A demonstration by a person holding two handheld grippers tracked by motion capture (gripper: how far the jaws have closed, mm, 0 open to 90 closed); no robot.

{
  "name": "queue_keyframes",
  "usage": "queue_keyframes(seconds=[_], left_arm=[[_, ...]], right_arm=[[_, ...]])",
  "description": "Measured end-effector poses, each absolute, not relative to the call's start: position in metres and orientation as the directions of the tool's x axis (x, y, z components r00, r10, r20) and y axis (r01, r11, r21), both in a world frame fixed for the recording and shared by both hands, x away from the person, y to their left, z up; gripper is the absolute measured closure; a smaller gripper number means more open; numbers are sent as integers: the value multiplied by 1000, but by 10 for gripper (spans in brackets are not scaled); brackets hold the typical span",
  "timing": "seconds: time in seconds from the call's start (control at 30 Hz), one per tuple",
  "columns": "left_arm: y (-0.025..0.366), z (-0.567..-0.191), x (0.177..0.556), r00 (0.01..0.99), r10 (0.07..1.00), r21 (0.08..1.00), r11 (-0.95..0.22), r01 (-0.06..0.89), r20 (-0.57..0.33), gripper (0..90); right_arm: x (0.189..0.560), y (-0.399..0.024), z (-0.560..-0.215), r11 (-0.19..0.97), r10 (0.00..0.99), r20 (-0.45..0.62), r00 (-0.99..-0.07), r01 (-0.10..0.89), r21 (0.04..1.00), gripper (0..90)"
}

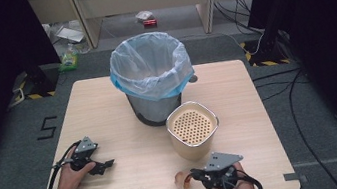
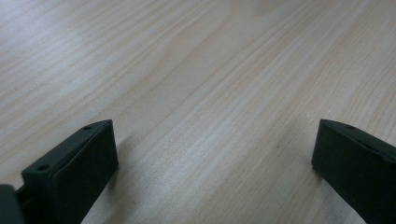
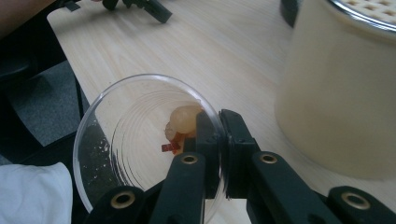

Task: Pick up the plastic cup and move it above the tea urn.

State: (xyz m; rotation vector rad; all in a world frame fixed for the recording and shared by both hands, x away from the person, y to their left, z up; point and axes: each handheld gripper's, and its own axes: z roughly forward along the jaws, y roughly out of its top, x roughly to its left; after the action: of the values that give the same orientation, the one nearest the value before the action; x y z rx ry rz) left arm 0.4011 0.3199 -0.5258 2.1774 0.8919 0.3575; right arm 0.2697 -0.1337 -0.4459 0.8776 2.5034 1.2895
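Counter (image 1: 108, 108) of pale wood carries three vessels: one dark bin (image 1: 152, 79) lined with a blue-rimmed plastic bag, one cream canister (image 1: 192, 131) with a perforated insert in its mouth just in front of the bin, and one clear glass bowl (image 3: 135, 140) at the near edge. The rim of the bowl is clamped between the jaws of the right gripper (image 3: 219, 140), which are pressed together on the thin glass wall, one inside and one outside. Two scraps are seen in the bowl: one pale, rounded lump of food (image 3: 184, 119) and one small red piece (image 3: 170, 147) beside it. The bowl is held tilted, near the canister. The left gripper (image 2: 215, 154) is rested near the counter's left front corner, released, its two jaws spread wide with bare wood between them.
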Motion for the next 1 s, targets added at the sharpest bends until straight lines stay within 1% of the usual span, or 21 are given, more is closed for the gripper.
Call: queue_keyframes(seconds=[0.23, 0.5, 0.73, 1.0], left_arm=[[320, -526, 401, 719, 695, 728, -482, 487, -22, 0], [320, -526, 401, 719, 695, 728, -482, 487, -22, 0], [320, -526, 401, 719, 695, 728, -482, 487, -22, 0], [320, -526, 401, 719, 695, 729, -481, 487, -22, 0]], right_arm=[[261, -159, -445, 422, 625, 98, -774, 441, 792, 871], [260, -197, -439, 388, 715, 62, -697, 469, 793, 871], [276, -225, -434, 387, 785, 2, -620, 493, 779, 871], [309, -243, -432, 387, 838, -60, -542, 514, 766, 873]])
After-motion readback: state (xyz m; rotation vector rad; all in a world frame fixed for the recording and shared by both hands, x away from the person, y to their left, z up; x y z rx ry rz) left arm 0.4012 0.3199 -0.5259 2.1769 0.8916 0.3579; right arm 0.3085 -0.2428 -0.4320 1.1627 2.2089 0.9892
